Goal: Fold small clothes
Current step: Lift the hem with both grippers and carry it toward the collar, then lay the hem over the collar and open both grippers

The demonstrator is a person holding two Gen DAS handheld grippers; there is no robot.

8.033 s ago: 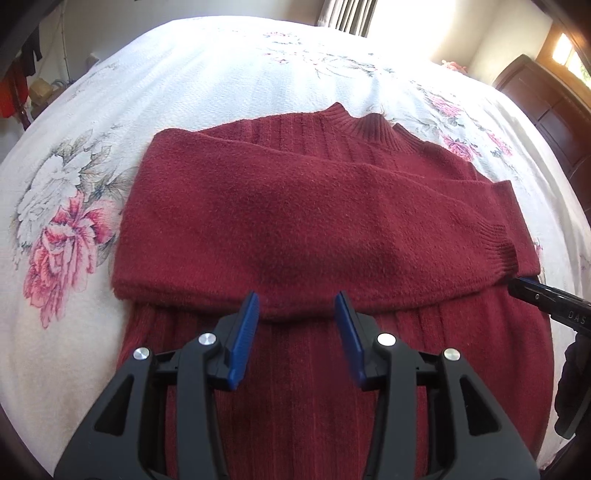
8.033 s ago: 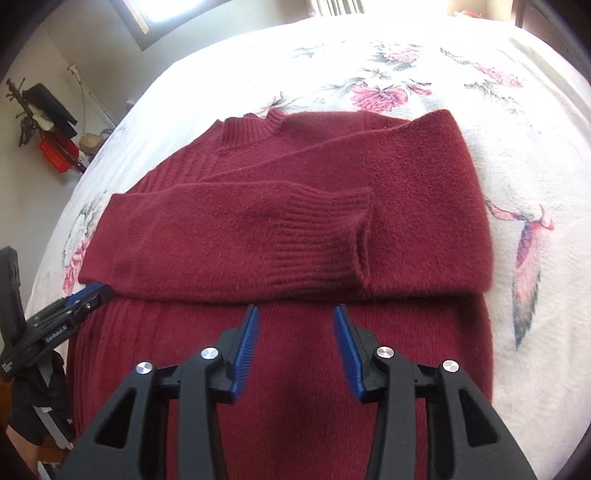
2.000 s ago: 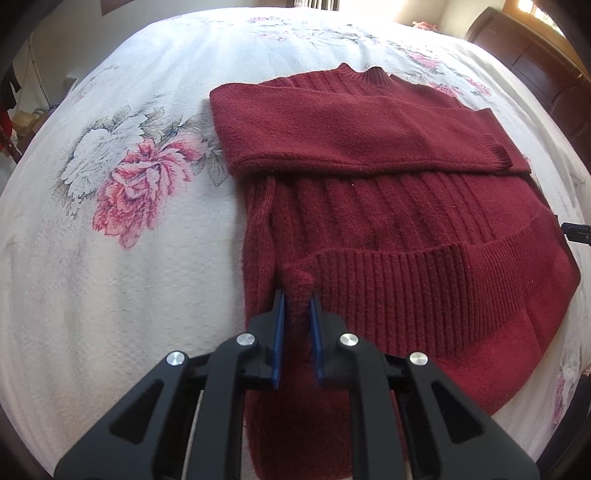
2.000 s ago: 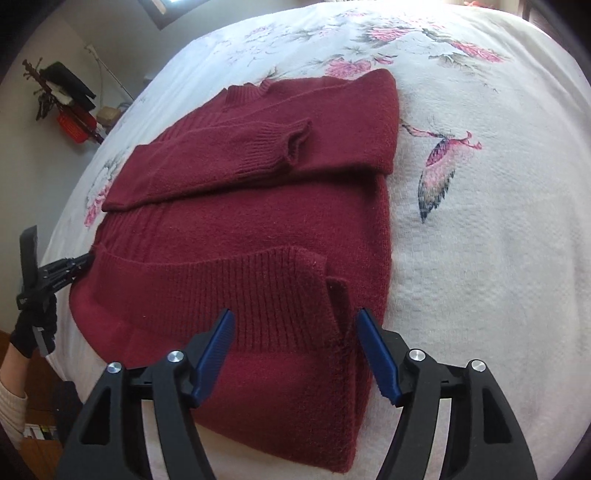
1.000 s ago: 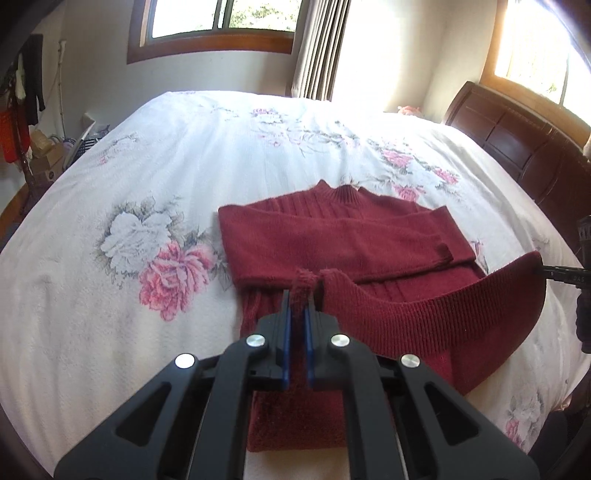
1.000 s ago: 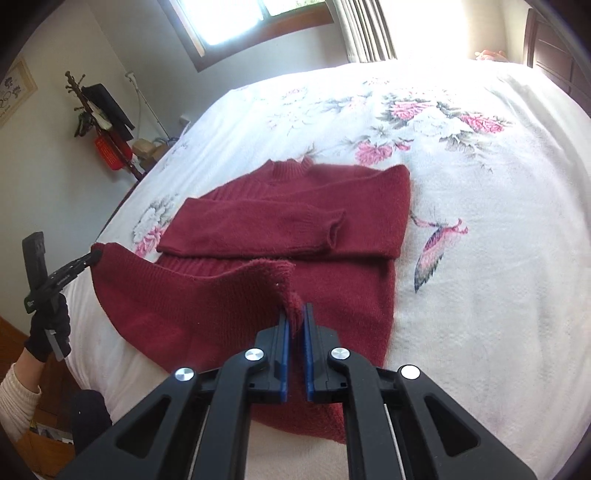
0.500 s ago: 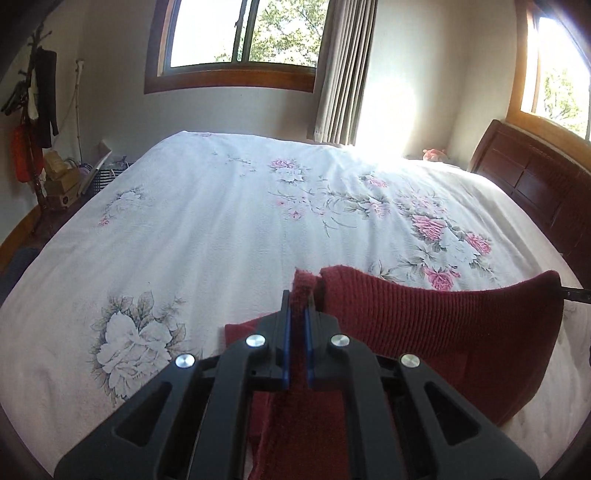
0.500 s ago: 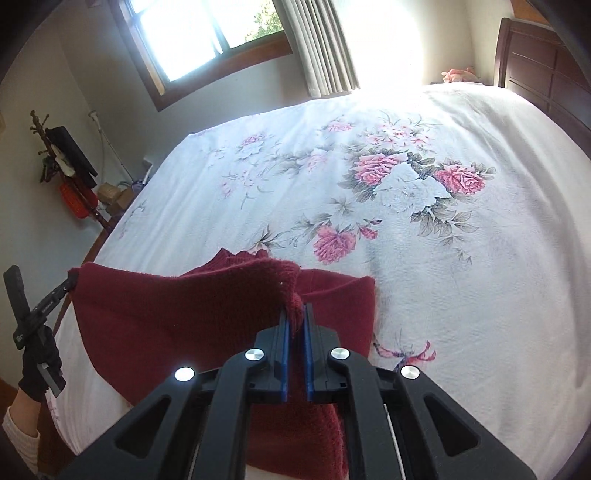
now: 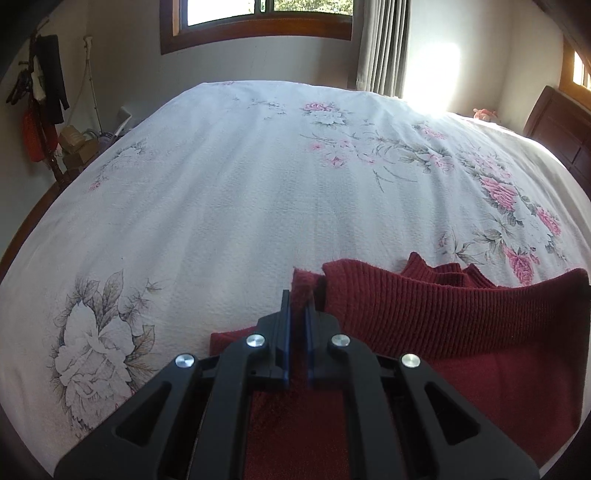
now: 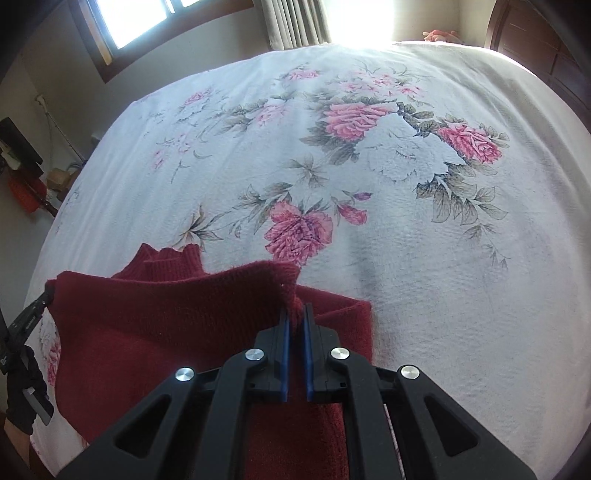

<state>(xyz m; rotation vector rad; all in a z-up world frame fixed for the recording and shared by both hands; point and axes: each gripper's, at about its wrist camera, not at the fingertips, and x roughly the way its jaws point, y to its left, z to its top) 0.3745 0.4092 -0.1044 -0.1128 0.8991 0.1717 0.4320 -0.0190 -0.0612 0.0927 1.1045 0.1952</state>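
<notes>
a wide bed fills the room, spread with a white bedspread printed in pink roses. on the far wall a wood-framed window sits beside grey curtains, bright sun on the wall. dark wooden headboard at right; a coat rack at left.

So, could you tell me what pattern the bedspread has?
White bedspread with pink roses and grey-green leaves; clearest in the right wrist view.

The right gripper pinches a corner of the dark red sweater, the ribbed hem stretching leftward to the left gripper, floral bedspread ahead.
</notes>
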